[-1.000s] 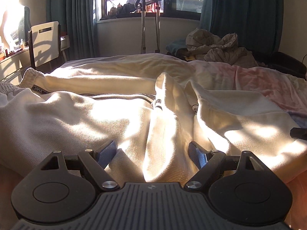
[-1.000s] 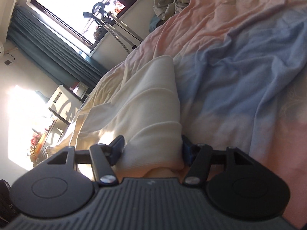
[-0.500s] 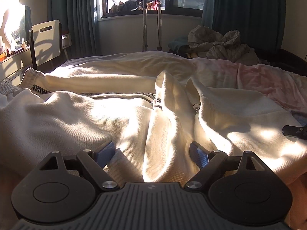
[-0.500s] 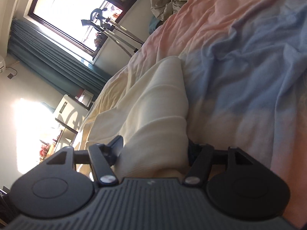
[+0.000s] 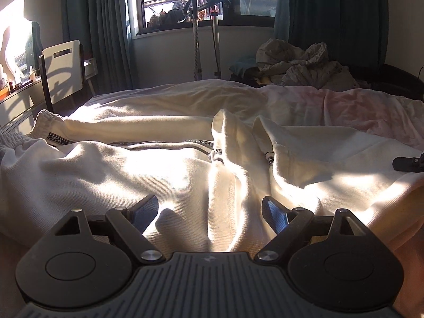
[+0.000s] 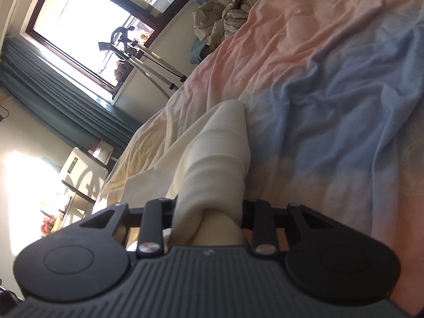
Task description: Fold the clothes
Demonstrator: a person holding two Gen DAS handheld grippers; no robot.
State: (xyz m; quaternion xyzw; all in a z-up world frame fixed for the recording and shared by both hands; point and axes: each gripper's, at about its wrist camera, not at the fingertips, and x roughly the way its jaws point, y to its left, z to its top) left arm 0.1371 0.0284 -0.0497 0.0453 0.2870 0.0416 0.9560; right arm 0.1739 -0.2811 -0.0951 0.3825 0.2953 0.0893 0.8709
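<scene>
A cream sweatshirt [image 5: 159,169] with "SIMPLE" tape trim lies spread and rumpled on the bed. My left gripper [image 5: 209,212] is open, its blue-padded fingers either side of a raised fold at the garment's near edge. My right gripper [image 6: 209,209] is shut on a bunched edge of the cream sweatshirt [image 6: 212,159], which fills the space between the fingers. Its tip also shows at the right edge of the left wrist view [image 5: 408,163].
The bed has a pink and blue sheet [image 6: 331,84]. A crumpled grey bedding heap [image 5: 299,63] lies at the far end. A clothes steamer stand [image 5: 206,31] is by the window. A chair [image 5: 63,71] and desk stand at the left.
My right gripper has closed on the sweatshirt edge, which was loosely between open fingers before. My left gripper has stayed open over the fold and shifted slightly.
</scene>
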